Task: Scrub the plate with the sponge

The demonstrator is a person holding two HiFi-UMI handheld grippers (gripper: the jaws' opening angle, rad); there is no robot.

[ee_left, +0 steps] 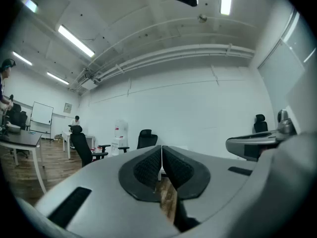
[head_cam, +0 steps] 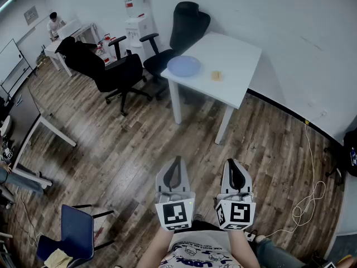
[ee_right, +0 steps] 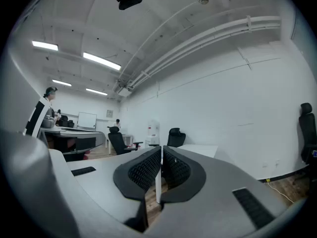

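Observation:
A pale blue plate point(head_cam: 184, 66) lies on the white table point(head_cam: 234, 52) across the room, with a small yellow sponge point(head_cam: 216, 76) to its right. Both grippers are held level near the person's body, far from the table over the wooden floor. The left gripper point(head_cam: 177, 162) is shut with nothing in it; in the left gripper view its black ribbed pads point(ee_left: 148, 166) meet at the left gripper's tip point(ee_left: 161, 152). The right gripper point(head_cam: 234, 163) is also shut and empty, pads together at the right gripper's tip point(ee_right: 161, 155). The table point(ee_right: 198, 149) shows ahead in the right gripper view.
Black office chairs point(head_cam: 120, 71) stand left of the table, with a water dispenser point(head_cam: 136, 13) behind them. A white cable point(head_cam: 309, 197) trails over the floor at right. A blue chair point(head_cam: 75, 233) is at lower left, desks along the left edge, and a person point(head_cam: 54, 22) sits far back.

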